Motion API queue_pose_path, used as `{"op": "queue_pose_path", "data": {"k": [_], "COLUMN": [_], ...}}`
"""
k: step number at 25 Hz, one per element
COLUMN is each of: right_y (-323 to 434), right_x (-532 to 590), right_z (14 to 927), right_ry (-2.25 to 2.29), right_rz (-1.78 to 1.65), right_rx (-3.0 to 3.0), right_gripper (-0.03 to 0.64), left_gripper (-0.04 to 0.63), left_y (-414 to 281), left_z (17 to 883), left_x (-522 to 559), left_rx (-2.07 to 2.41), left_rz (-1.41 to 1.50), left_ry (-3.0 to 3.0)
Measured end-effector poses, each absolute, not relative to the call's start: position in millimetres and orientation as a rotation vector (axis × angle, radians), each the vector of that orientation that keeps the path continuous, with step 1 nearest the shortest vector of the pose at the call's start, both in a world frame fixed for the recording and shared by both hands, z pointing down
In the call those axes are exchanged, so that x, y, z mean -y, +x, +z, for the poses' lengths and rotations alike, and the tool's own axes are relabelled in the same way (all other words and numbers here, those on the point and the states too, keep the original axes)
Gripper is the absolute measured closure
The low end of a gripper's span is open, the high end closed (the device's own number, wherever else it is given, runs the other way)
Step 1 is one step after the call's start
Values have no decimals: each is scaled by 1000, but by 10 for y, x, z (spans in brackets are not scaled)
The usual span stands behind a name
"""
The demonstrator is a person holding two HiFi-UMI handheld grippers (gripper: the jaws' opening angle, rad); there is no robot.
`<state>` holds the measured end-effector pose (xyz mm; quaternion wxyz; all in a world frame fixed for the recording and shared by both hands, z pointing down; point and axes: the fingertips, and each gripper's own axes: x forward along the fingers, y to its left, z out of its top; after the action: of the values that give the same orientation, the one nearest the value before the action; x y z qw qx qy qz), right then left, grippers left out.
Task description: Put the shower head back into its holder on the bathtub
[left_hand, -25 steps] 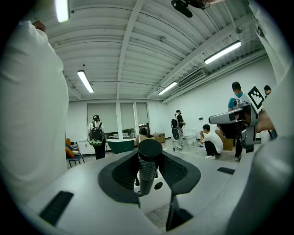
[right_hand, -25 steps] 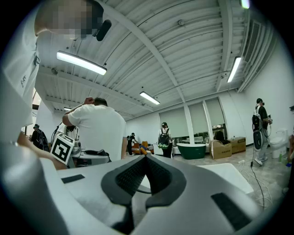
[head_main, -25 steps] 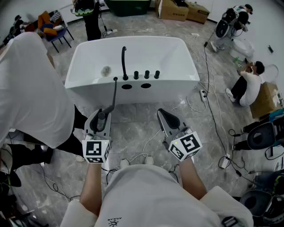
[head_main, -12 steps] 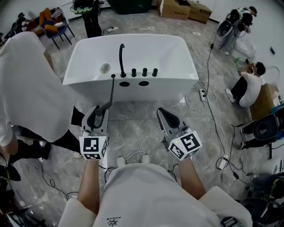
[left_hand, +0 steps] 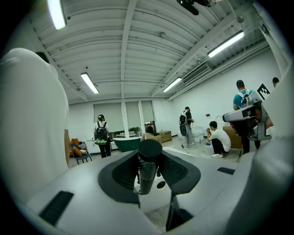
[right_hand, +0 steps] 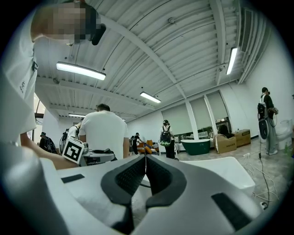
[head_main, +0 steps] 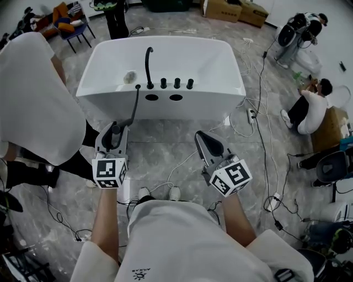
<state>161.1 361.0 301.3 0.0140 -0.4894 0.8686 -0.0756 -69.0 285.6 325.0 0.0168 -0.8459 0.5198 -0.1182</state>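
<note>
The white bathtub [head_main: 220, 66] stands ahead in the head view, with a black spout [head_main: 148, 63] and three black knobs [head_main: 177, 83] on its near rim. Two dark oval holes [head_main: 151, 97] lie just below the knobs. My left gripper [head_main: 114, 135] is shut on the black shower head [head_main: 134, 107], a slim wand that slants up to a tip just left of the holes. In the left gripper view its textured handle [left_hand: 148, 170] stands upright, clamped between the pads. My right gripper [head_main: 208, 146] hangs shut and empty short of the tub, its pads [right_hand: 138, 172] pressed together.
A person in a white shirt [head_main: 30, 93] stands close at my left. Cables [head_main: 259, 126] trail over the floor right of the tub. Another person [head_main: 310, 104] crouches at the far right among gear. Boxes [head_main: 242, 11] and a chair [head_main: 69, 27] stand behind the tub.
Both grippers have crept forward towards the tub. The left one, with the shower head, has drifted left and up in the head view. Neither grip has changed.
</note>
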Motion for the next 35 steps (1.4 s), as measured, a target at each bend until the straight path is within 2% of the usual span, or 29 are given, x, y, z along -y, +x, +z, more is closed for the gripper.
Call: {"op": "queue_pose_path", "data": {"k": [18, 35], "right_y": [1433, 1184], "right_x": [-3409, -2200], "right_z": [3010, 3017], "right_ry": [-1447, -1421], "right_rz": [-213, -226], "right_rx": [-2776, -2787], "right_gripper": [600, 600], "left_gripper": [456, 456], "left_y": [-525, -684], "left_z": [3125, 2799], "left_x": [-2624, -1780], "left_rx": [-1589, -1561], "left_rz": [-335, -248], "left_ry": [-2626, -2644]}}
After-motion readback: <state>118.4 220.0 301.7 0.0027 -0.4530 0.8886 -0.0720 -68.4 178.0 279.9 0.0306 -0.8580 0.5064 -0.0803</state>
